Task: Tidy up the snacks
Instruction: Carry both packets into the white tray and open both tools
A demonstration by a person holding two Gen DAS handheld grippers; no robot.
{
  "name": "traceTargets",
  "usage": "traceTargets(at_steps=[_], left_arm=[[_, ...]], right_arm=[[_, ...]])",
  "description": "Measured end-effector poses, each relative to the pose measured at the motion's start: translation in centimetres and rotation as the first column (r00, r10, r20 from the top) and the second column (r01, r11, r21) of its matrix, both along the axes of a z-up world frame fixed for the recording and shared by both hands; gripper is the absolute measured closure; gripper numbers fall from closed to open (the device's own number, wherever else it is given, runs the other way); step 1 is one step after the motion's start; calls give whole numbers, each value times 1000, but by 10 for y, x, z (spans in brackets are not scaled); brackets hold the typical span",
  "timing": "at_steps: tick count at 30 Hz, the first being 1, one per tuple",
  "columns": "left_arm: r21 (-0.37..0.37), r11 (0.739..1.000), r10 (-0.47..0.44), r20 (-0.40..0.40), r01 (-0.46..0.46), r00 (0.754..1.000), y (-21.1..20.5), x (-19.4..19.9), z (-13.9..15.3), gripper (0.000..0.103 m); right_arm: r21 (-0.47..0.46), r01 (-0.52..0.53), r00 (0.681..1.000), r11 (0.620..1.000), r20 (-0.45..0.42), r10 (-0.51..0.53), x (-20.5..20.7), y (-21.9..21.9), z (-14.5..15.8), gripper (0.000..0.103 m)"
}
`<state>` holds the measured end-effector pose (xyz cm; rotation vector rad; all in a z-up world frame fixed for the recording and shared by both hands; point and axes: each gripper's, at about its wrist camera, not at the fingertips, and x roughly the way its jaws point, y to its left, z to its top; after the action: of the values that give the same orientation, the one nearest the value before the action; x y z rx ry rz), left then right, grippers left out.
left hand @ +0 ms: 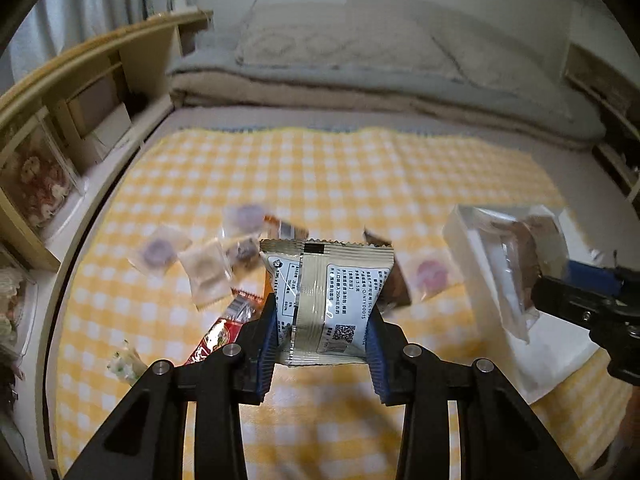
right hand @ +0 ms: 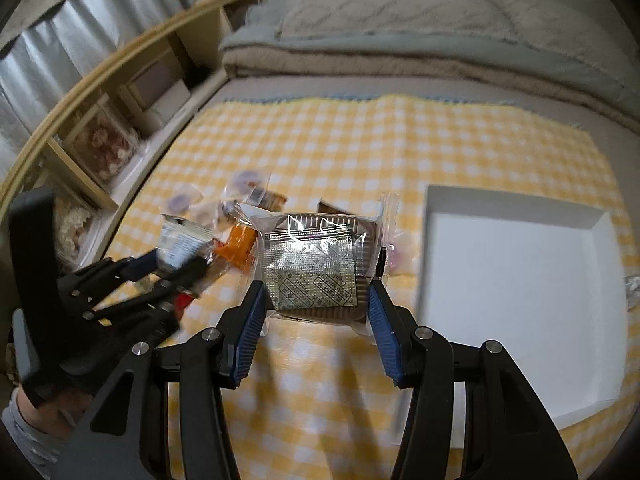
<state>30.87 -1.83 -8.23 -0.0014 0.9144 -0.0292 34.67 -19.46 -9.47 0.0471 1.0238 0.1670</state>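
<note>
Mostly, we read only a QR code on the sachet [left hand: 326, 300] clamped by our left gripper [left hand: 323, 334]; our right gripper [right hand: 316, 312] gripped a clear-wrapped snack [right hand: 316, 268], print perhaps blurred, beside the white box [right hand: 520, 280].

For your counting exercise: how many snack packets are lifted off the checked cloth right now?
2. A beige packet is between the left gripper fingers; a clear-wrapped packet is in the right gripper. None seems hidden.

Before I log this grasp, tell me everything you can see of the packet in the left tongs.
The beige packet is a flat foil-like sachet with crimped top and bottom seams, a centre back seam, black print and a QR code. It stands upright, lifted off the checked cloth, pinched at its lower sides between the blue pads of the left tongs. Nothing else touches it.
</note>
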Motion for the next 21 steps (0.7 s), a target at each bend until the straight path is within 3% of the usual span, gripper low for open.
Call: traceTargets(at_steps=[5, 11, 21], left_arm=[[-44, 999, -12, 43, 14, 999, -8, -19, 25, 65], [-72, 994, -75, 64, 80, 995, -45, -29, 42, 65], [-99, 975, -198, 5, 198, 980, -128, -23, 34, 65]], right_arm=[[-10, 48, 997, 999, 59, -47, -20, -30, 20, 51], [-20, 131, 987, 991, 99, -129, -43, -75, 35, 51], [-46, 277, 958, 960, 91, -272, -71, -155, 38, 51]])
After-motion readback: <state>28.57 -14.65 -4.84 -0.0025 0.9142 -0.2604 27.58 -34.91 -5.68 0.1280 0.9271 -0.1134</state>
